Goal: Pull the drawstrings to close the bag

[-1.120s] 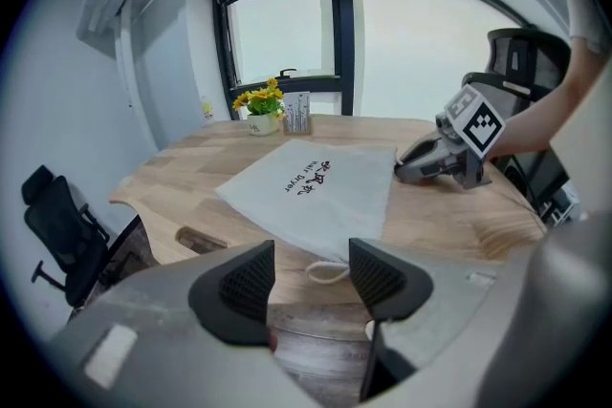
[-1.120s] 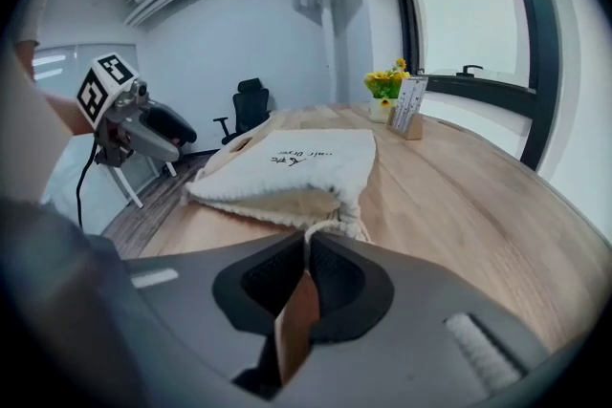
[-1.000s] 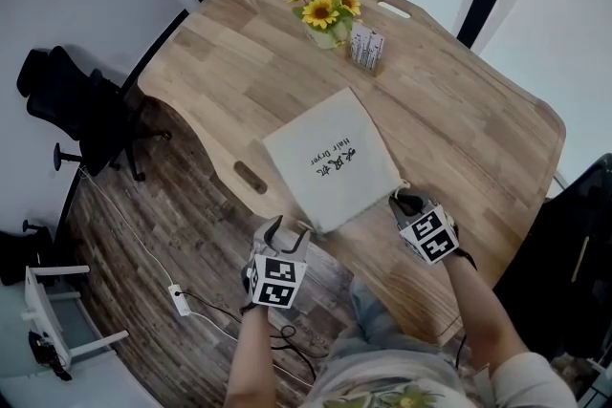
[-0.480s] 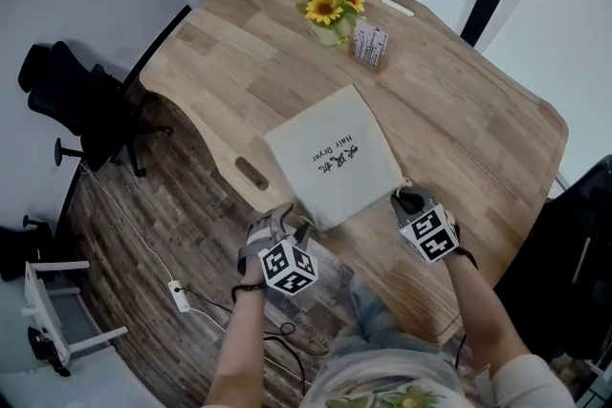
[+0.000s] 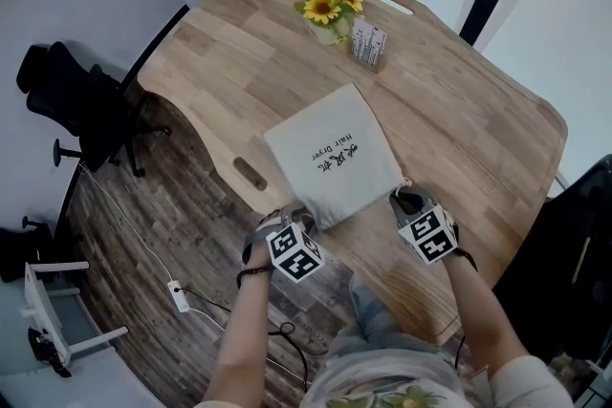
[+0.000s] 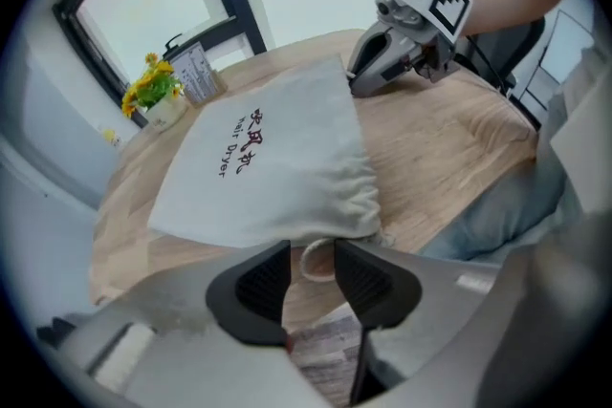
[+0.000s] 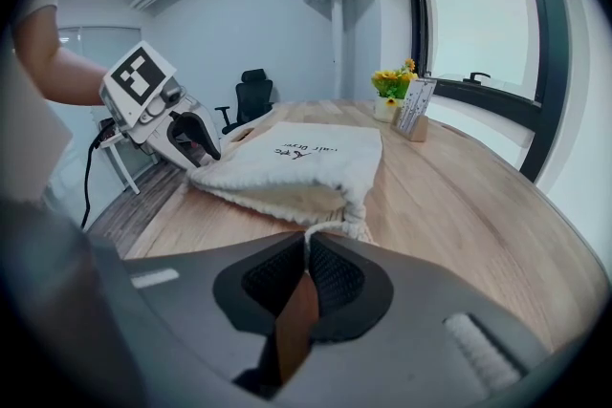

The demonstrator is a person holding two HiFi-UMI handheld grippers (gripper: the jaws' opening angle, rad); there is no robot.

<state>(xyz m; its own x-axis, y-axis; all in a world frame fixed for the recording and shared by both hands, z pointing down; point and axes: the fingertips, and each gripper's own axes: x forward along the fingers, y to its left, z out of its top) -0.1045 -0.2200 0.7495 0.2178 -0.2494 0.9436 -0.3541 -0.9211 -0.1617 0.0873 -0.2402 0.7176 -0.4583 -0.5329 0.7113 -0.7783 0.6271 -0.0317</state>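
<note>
Jaws: left gripper (image 6: 312, 255) closing round loop (image 6: 304, 263) | right gripper (image 7: 308, 248) pinching drawstring (image 7: 308, 233) | bag (image 5: 330, 153) mouth nearside

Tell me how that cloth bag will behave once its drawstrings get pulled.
Probably floppy: the bag lies limp and its mouth is puckered, so it should gather further. It looks nearly flat, so likely light, and may slide on the smooth table. The thin drawstring could slip from a loose pinch.
</note>
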